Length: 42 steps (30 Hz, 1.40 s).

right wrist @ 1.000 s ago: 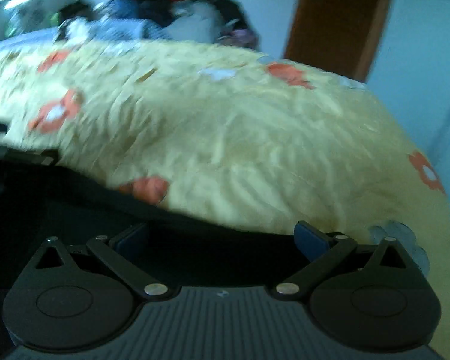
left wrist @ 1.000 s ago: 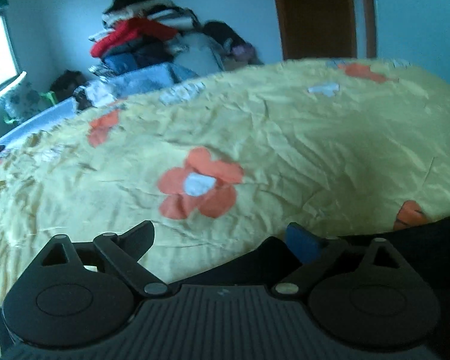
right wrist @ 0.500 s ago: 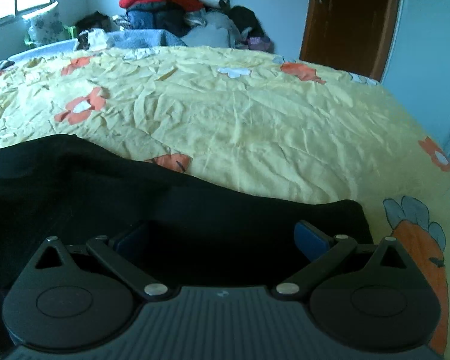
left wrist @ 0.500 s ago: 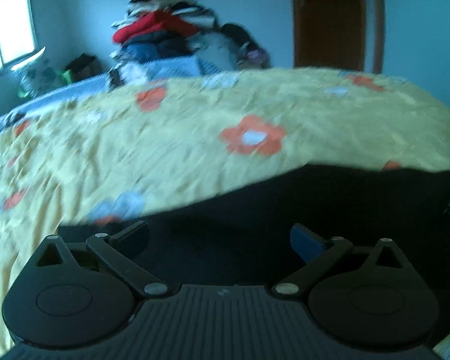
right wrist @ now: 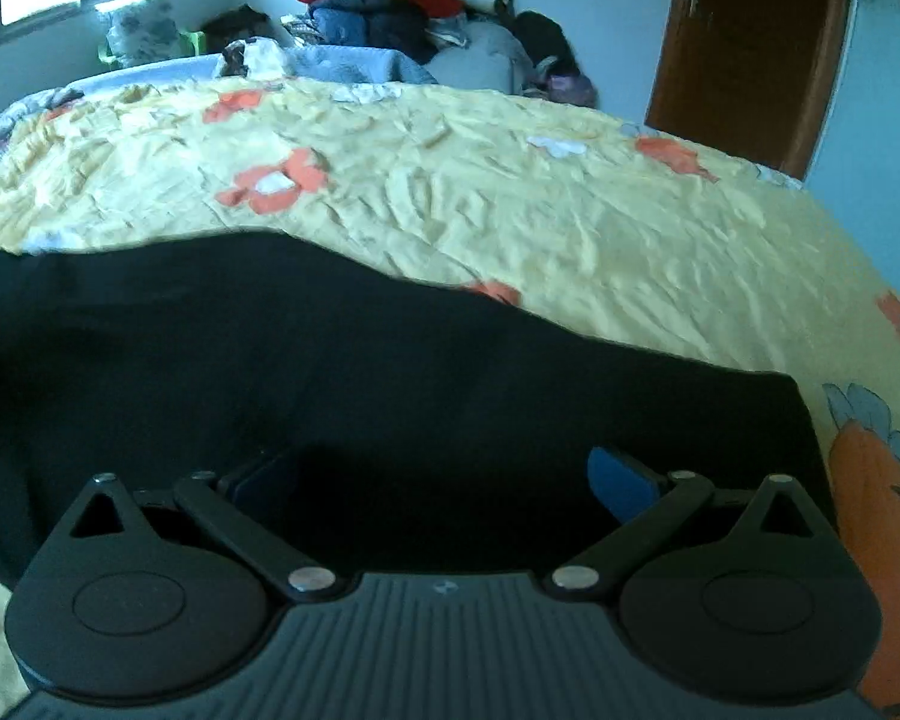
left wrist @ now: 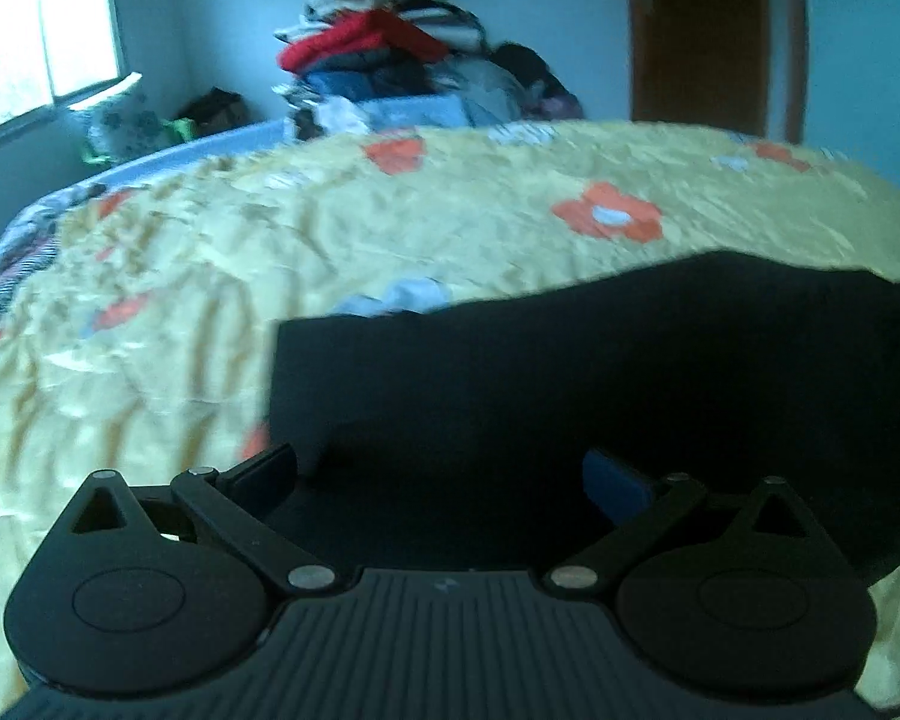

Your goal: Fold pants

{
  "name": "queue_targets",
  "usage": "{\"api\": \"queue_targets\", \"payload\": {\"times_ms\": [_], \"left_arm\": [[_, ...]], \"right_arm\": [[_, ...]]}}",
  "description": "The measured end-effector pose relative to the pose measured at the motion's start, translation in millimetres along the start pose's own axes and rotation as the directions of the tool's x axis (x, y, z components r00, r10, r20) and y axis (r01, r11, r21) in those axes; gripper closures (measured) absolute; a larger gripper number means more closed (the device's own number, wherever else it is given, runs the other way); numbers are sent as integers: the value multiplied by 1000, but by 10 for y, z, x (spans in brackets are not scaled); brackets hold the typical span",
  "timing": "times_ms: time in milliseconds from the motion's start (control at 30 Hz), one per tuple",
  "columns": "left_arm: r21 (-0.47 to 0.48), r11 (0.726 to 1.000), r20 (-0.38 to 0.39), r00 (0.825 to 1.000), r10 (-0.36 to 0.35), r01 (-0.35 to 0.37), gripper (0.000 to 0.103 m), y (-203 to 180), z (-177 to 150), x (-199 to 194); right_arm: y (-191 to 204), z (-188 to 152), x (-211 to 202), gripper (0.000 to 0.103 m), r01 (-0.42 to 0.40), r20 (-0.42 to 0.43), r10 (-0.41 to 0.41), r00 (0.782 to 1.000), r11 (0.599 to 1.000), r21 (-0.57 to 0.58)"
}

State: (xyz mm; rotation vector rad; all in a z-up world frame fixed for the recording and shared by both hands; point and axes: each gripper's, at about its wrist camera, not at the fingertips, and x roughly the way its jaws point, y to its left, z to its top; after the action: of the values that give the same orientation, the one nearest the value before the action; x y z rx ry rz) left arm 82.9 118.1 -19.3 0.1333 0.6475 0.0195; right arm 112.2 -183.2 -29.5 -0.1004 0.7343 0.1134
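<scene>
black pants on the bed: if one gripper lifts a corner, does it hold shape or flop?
Probably flops: the pants lie flat, following the bedspread with a wavy edge. Likely light, thin cloth. A push would probably bunch them rather than slide them, as the bedspread is wrinkled.

Pants [right wrist: 390, 372] flat on bedspread [right wrist: 510, 210]; clothes pile [right wrist: 402, 6] behind bed, door [right wrist: 750, 42] right.

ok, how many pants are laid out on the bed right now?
1: the black pants, spread flat across the near side of the yellow bedspread, below the open left gripper and open right gripper. The clothes pile behind may hide more.
</scene>
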Motion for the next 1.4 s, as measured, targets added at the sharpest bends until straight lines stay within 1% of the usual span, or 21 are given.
{"api": "queue_targets", "payload": {"times_ms": [33,100,133,200,267,333,400,467,533,600,800,1000,1100,1167,1267,1400], "left_arm": [[-15,1000,11,1000,16,-16,0,63,-7,-34],[-52,998,6,999,38,-38,0,204,-24,-71],[-77,996,-1,999,51,-51,0,279,-30,-82],[-112,991,-5,997,74,-75,0,389,-33,-89],[-131,985,-31,993,110,-113,0,471,-31,-62],[-144,979,-50,989,139,-145,0,517,-35,-39],[-152,974,-66,985,159,-167,0,546,-42,-29],[-158,971,-74,983,170,-180,0,548,-55,-30],[-158,970,-70,982,175,-184,0,542,-65,-48],[-153,969,-68,981,184,-193,0,525,-62,-56],[-163,963,-74,976,204,-214,0,519,-52,-54],[-160,957,-77,970,231,-241,0,521,-40,-58],[-159,954,-79,967,244,-254,0,520,-39,-70],[-163,952,-85,965,248,-259,0,532,-39,-72],[-178,950,-99,965,243,-257,0,559,-40,-73],[-185,948,-106,964,243,-259,0,566,-37,-75]], "right_arm": [[108,38,-85,0,-18,38,19,999,999,-26],[403,94,-236,0,-52,108,66,992,990,-129],[565,112,-300,0,-60,147,89,985,980,-188],[927,113,-394,0,-65,208,136,969,947,-314],[1283,81,-432,0,-56,241,166,956,913,-404],[1530,51,-435,0,-74,244,205,948,886,-458],[1701,7,-455,0,-99,240,239,941,871,-481],[1818,-53,-461,0,-122,218,262,940,855,-505],[1890,-85,-460,0,-127,195,267,944,838,-530],[1918,-121,-508,0,-121,195,264,945,831,-544],[1952,-123,-589,0,-118,223,277,935,832,-542],[2096,-177,-673,0,-83,261,283,923,808,-583],[2163,-202,-687,0,-67,269,276,923,803,-592],[2179,-212,-682,0,-63,269,269,925,805,-590],[2176,-222,-681,0,-81,262,282,923,807,-585],[2174,-230,-705,0,-54,300,266,916,823,-566]]}}
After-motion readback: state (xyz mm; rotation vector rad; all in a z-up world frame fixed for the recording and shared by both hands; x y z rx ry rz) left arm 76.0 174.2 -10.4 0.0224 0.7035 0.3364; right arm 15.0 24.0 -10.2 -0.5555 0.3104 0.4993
